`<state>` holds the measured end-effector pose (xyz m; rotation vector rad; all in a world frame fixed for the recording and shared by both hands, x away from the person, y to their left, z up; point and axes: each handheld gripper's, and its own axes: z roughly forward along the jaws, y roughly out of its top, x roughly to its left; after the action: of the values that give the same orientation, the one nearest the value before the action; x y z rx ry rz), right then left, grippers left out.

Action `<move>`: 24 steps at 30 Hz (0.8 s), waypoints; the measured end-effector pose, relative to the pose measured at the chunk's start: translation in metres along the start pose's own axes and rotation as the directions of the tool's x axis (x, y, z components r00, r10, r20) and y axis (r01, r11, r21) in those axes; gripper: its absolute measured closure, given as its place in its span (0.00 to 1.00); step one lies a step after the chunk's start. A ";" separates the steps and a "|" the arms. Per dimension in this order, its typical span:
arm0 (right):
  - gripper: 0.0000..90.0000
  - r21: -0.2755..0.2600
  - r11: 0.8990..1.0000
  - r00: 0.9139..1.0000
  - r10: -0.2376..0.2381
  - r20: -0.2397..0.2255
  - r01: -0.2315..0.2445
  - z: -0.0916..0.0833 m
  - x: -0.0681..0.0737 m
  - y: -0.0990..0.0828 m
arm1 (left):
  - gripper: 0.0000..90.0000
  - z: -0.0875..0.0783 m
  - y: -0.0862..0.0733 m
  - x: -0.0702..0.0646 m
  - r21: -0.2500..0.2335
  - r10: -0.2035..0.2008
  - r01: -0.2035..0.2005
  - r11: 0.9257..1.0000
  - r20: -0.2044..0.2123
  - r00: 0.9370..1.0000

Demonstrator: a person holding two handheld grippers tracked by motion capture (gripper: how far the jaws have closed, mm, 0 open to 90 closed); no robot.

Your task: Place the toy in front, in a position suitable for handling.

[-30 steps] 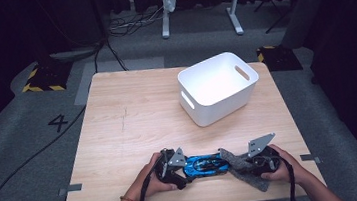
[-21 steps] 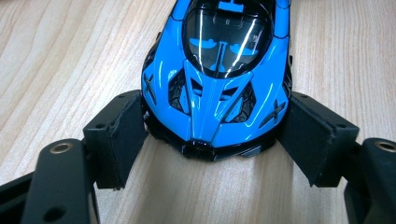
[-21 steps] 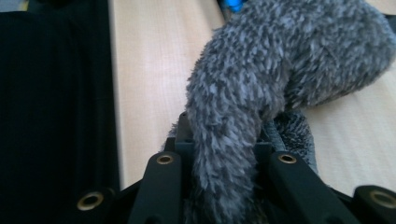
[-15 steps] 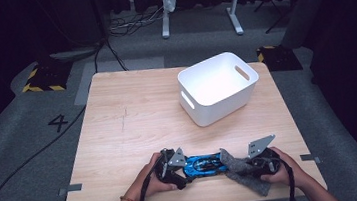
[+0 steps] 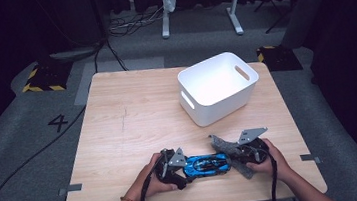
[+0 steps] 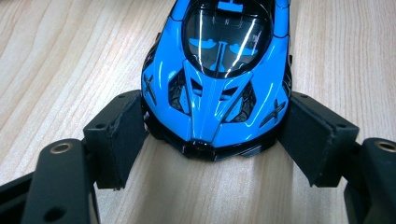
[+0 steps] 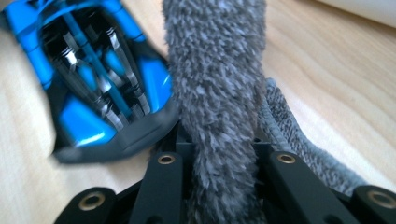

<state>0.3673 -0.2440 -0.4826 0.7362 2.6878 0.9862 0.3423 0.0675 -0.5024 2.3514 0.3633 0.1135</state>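
Note:
A blue toy car (image 5: pixel 206 165) lies on the wooden table (image 5: pixel 133 115) near its front edge, between the two hands. My left gripper (image 5: pixel 179 166) is shut on one end of the car (image 6: pixel 219 79), its pads (image 6: pixel 122 135) pressing both flanks. My right gripper (image 5: pixel 233 156) is shut on a grey fuzzy cloth (image 5: pixel 228 149), which stands up between its jaws (image 7: pixel 215 93) and touches the other end of the car (image 7: pixel 93 79).
A white plastic bin (image 5: pixel 217 86) with handle slots stands at the back right of the table. Tape tabs mark the table's side edges. Cables and a desk frame lie on the floor beyond.
My right gripper with the cloth has shifted a little against the car's end. The left gripper and the car have stayed put.

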 end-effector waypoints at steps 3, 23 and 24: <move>0.83 0.009 1.000 0.999 0.018 -0.031 -0.018 -0.009 0.003 -0.009 | 0.28 0.000 0.000 0.000 0.000 -0.001 0.001 1.000 -0.001 1.000; 0.83 -0.004 1.000 0.998 -0.004 0.069 0.004 -0.025 0.006 -0.019 | 0.28 0.000 0.000 -0.001 0.000 -0.005 0.005 1.000 -0.005 1.000; 0.83 -0.003 1.000 0.997 0.015 0.074 -0.015 -0.021 0.003 -0.017 | 0.28 0.000 0.000 -0.001 0.001 -0.003 0.003 1.000 -0.006 1.000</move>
<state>0.3516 -0.2650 -0.4776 0.7781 2.6214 0.9462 0.3414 0.0674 -0.5023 2.3523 0.3703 0.1187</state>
